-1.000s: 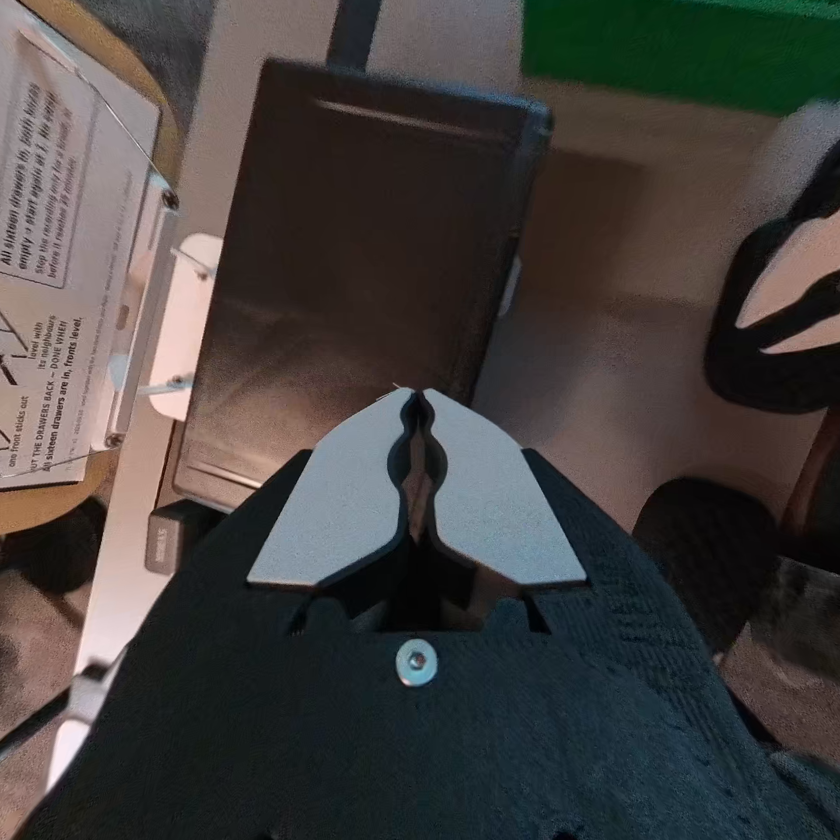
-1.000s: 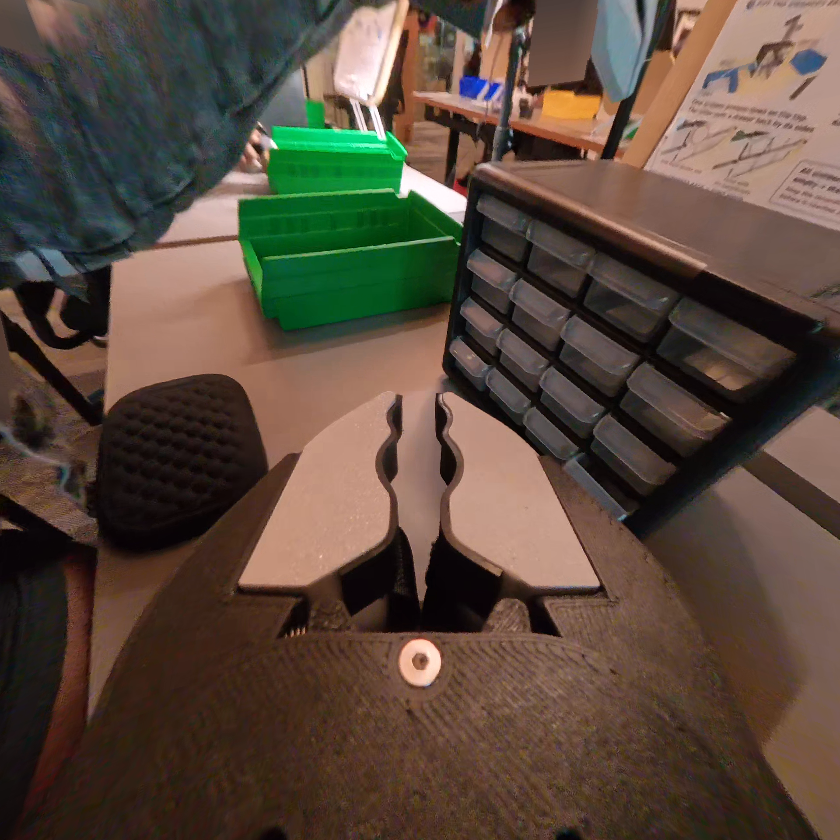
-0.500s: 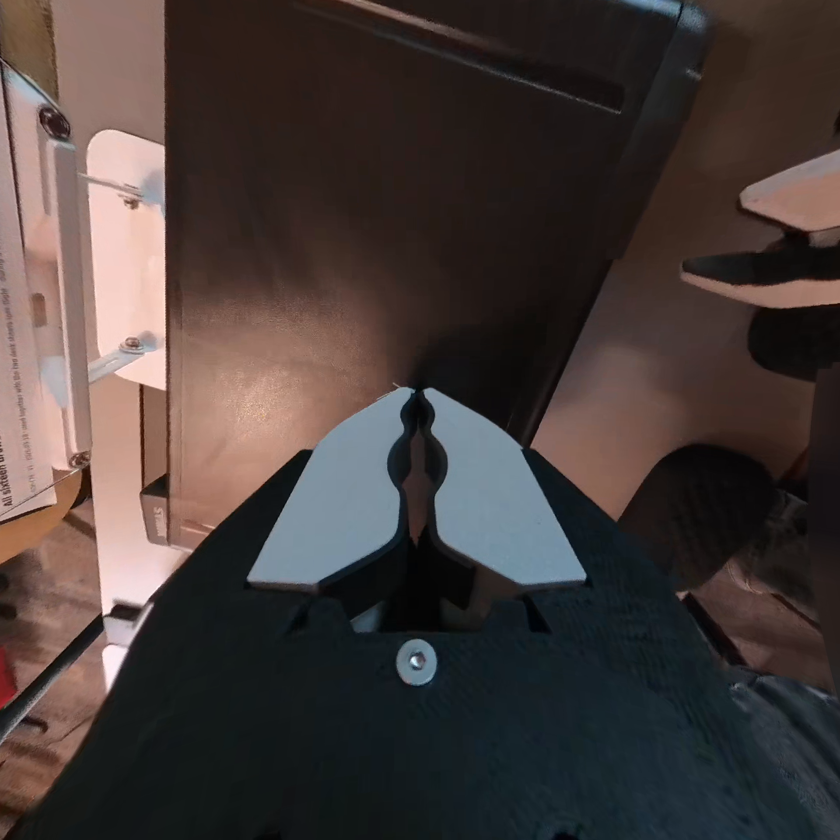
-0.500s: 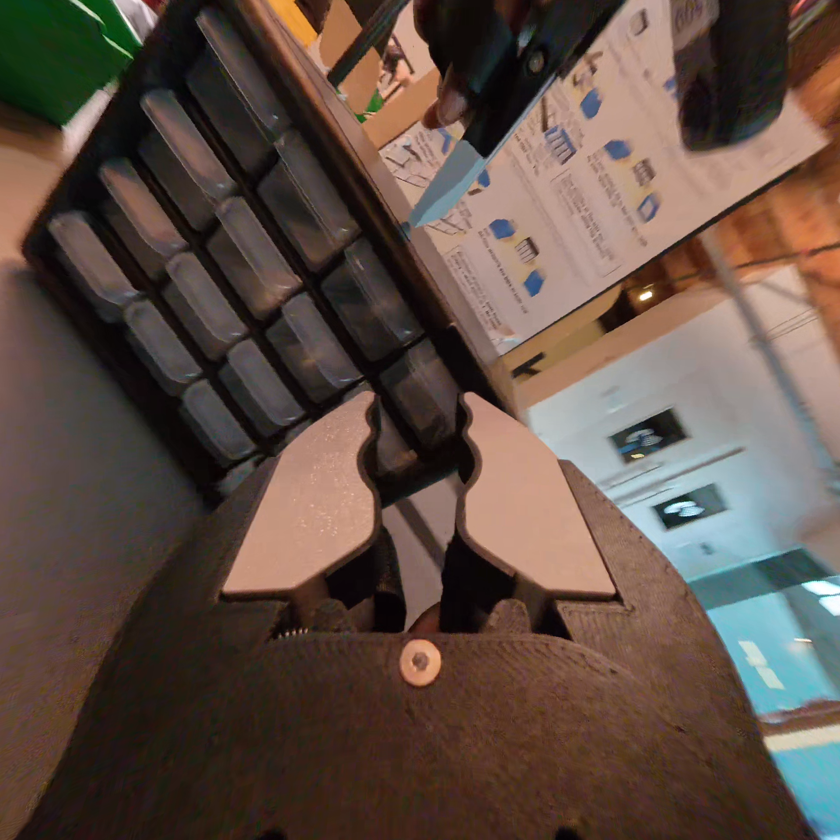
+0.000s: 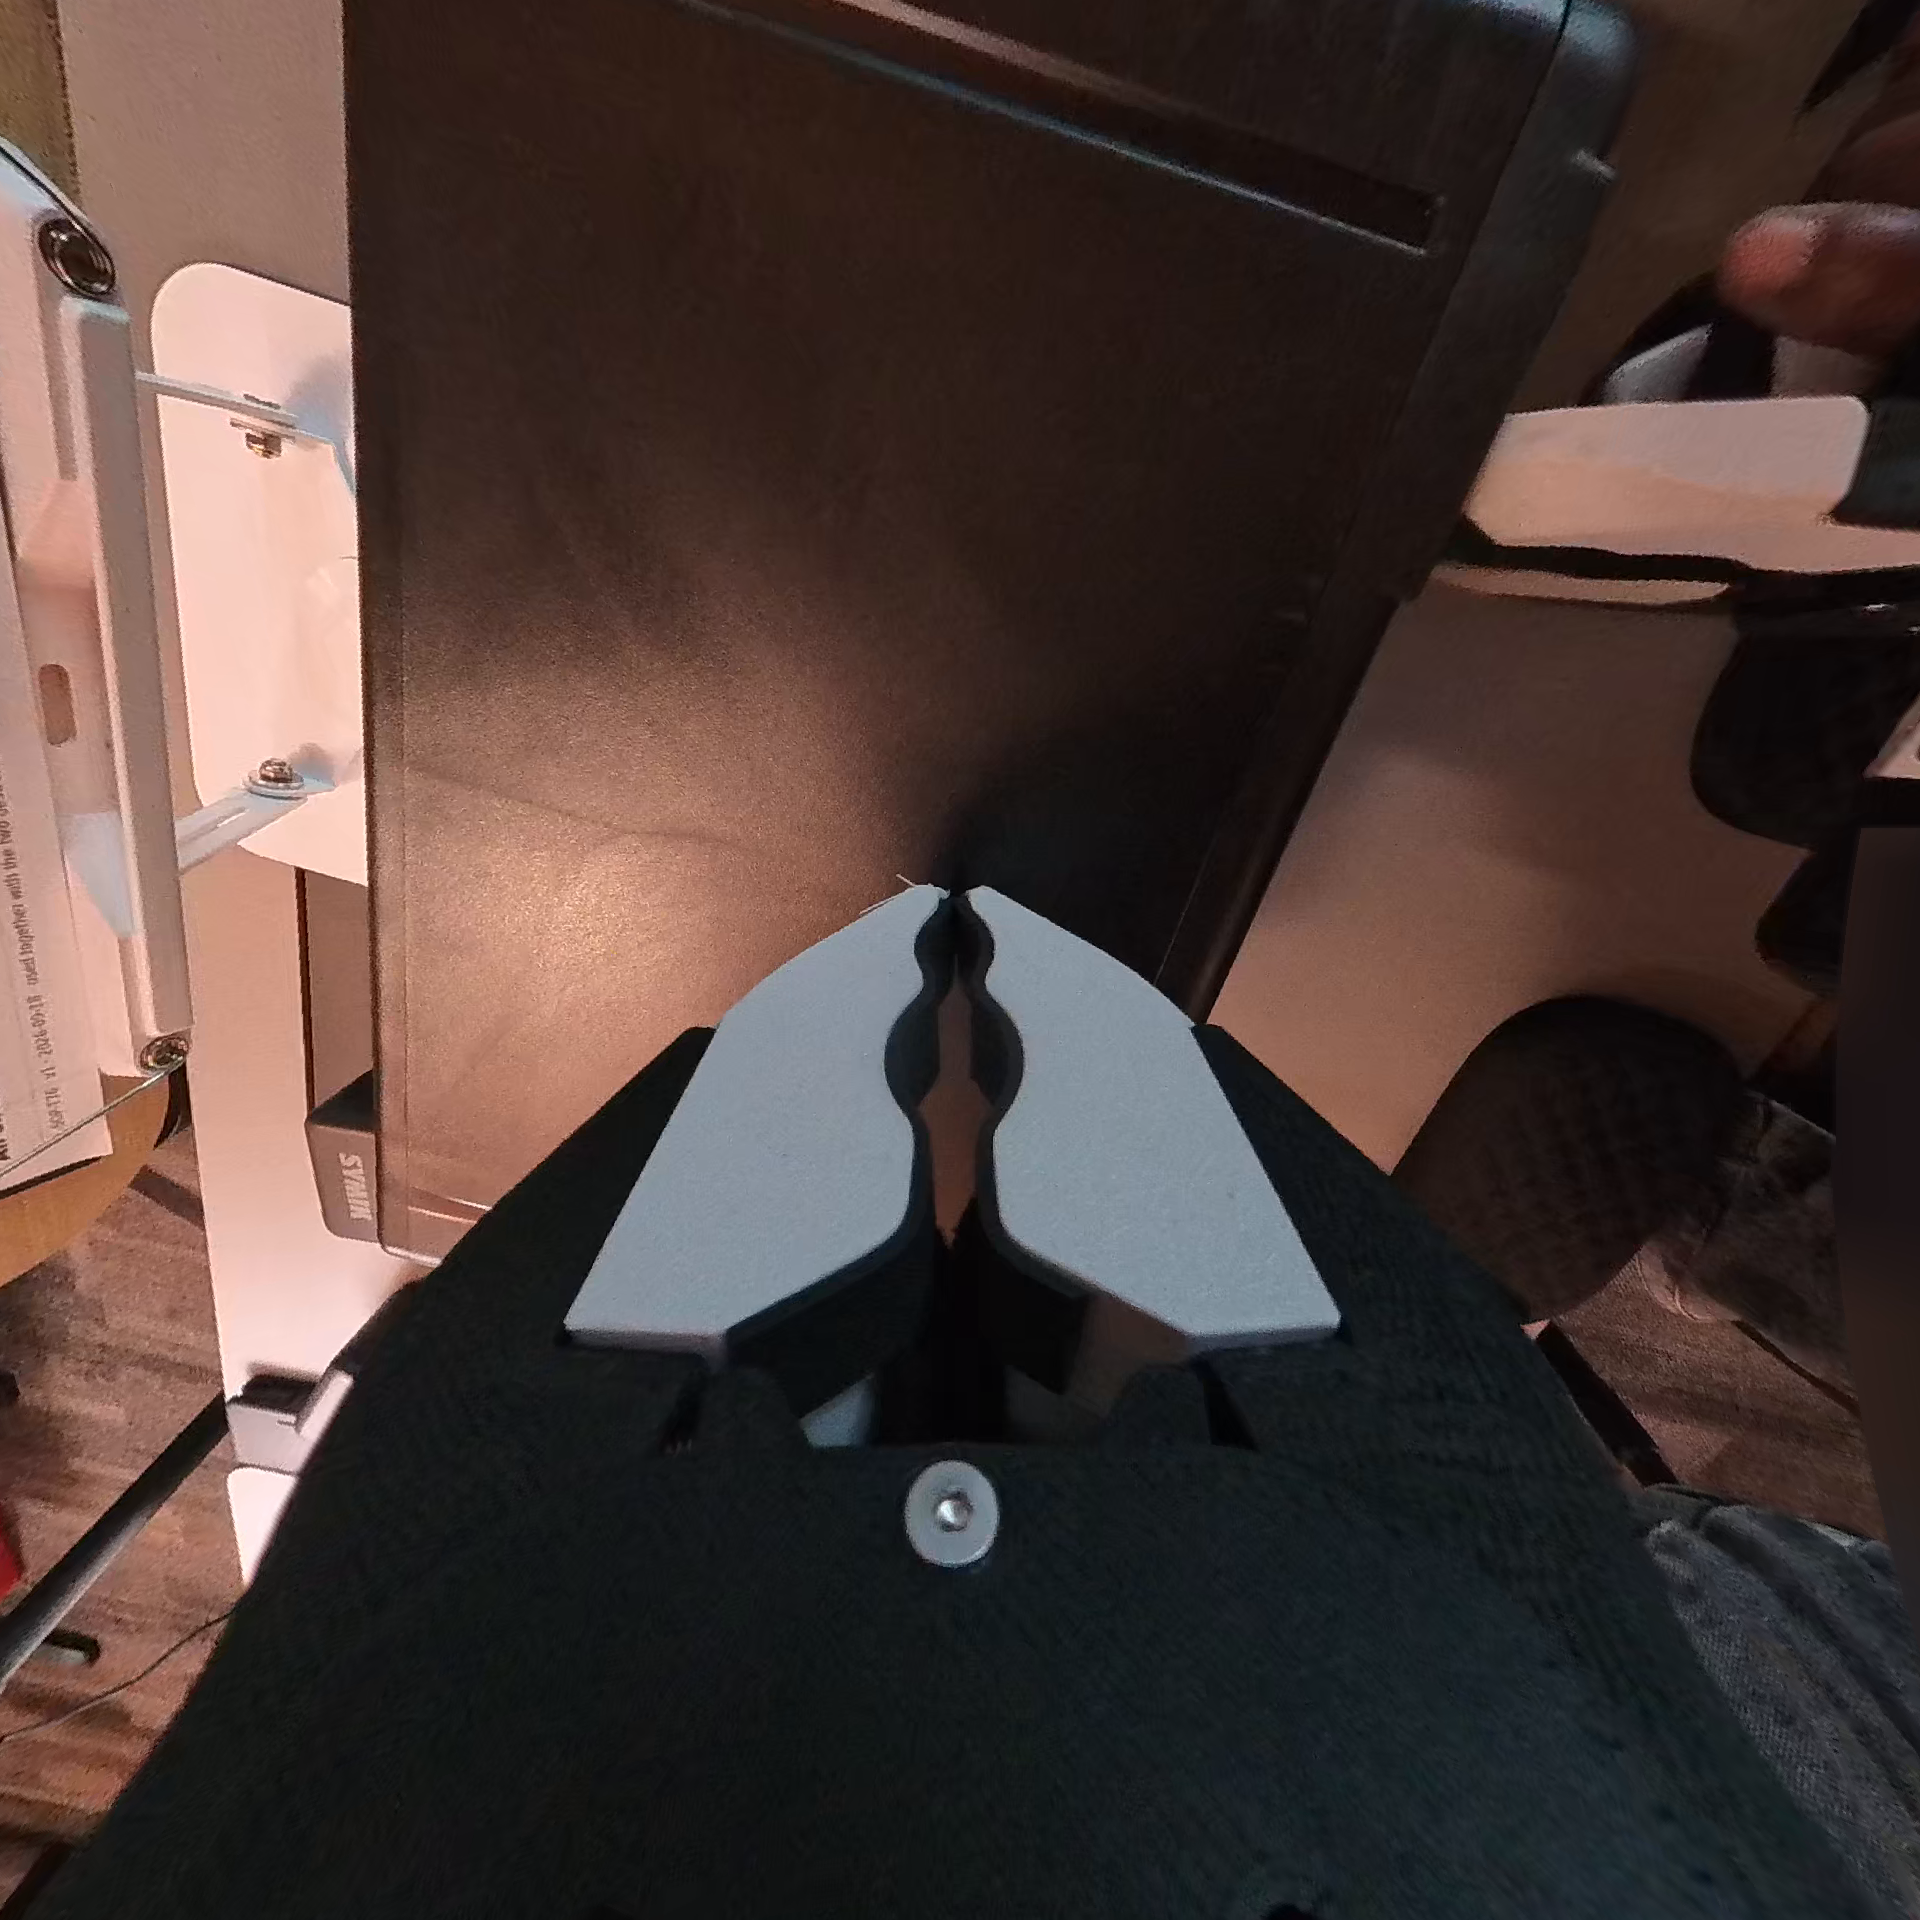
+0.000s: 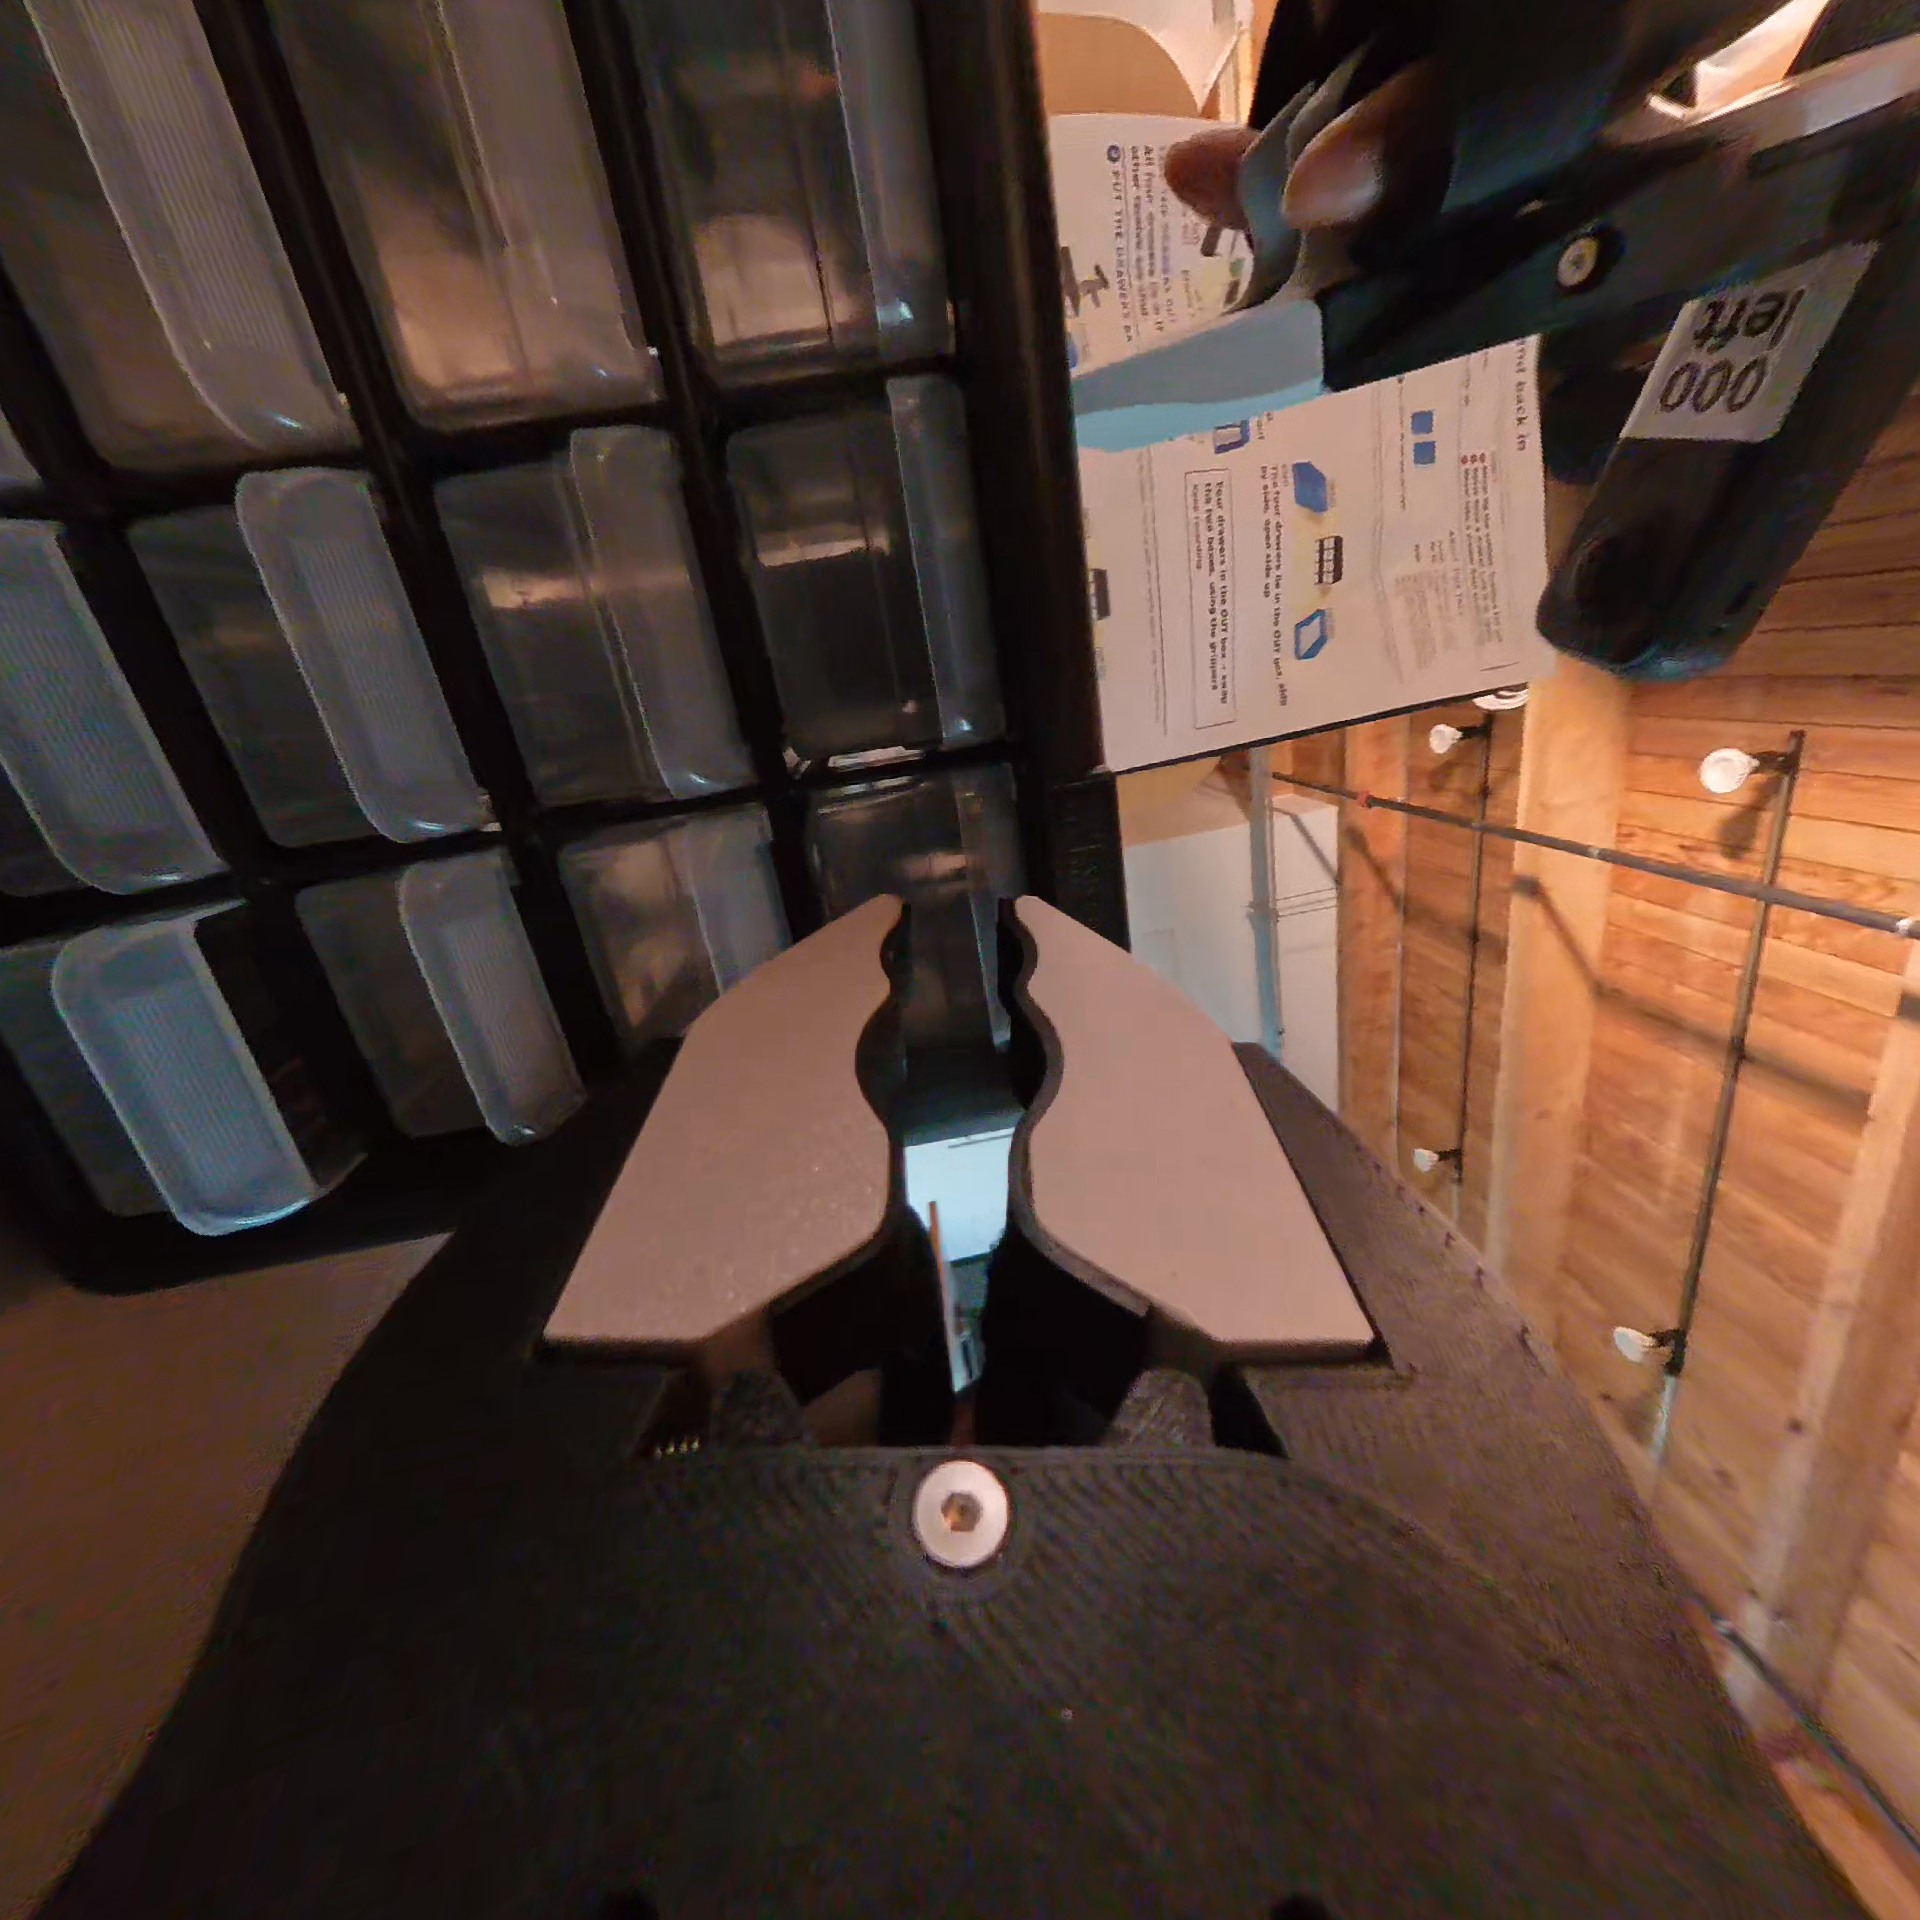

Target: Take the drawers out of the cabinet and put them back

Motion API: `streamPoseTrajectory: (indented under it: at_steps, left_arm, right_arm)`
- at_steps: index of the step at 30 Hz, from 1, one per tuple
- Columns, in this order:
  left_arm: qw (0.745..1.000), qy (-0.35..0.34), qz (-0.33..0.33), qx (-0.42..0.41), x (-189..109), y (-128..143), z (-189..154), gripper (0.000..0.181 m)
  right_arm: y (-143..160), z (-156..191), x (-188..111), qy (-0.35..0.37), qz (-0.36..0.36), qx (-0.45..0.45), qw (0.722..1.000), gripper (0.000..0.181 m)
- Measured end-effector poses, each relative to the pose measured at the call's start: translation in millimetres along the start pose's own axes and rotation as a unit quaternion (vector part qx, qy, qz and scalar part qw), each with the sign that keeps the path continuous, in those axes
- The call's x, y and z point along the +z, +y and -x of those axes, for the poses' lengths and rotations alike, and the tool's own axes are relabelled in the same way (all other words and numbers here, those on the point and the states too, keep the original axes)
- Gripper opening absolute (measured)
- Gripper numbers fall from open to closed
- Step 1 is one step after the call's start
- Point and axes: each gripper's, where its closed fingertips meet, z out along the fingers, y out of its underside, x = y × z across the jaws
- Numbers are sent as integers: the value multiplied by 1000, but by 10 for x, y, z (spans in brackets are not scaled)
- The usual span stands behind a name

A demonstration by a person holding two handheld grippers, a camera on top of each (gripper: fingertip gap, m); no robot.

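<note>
The black cabinet (image 5: 831,520) fills the left wrist view from above; its front, with rows of clear drawers (image 6: 582,623), fills the left of the rolled right wrist view. My left gripper (image 5: 954,894) is shut and empty, tips over the cabinet's top panel; it also shows in the right wrist view (image 6: 1101,405), at the cabinet's top edge. My right gripper (image 6: 956,904) is narrowly open at the front of the corner drawer (image 6: 883,862), fingers either side of its clear handle lip. I cannot tell whether they touch it. It also shows in the left wrist view (image 5: 1496,530).
A white instruction sheet (image 6: 1320,540) on a bracket (image 5: 260,520) stands behind the cabinet. A black honeycomb pad (image 5: 1579,1143) lies on the grey table (image 5: 1455,831) by the cabinet's front. A hand (image 6: 1330,166) holds the left gripper. A wooden wall (image 6: 1714,1039) is at the right.
My left gripper moved in over the cabinet top and stayed shut. My right gripper swung and rolled up to the cabinet front, opened wider, then narrowed around the corner drawer's handle.
</note>
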Motion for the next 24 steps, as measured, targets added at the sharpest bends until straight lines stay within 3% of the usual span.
streamPoseTrajectory:
  at_steps: [14,24]
  left_arm:
    - [998,-42,45,5,-1,-1,18,0]
    - [998,-37,41,1,0,-2,17,0]
  right_arm:
    - [13,-55,33,43,-3,-53,998,6]
    - [-107,-110,-335,49,-24,-53,997,5]
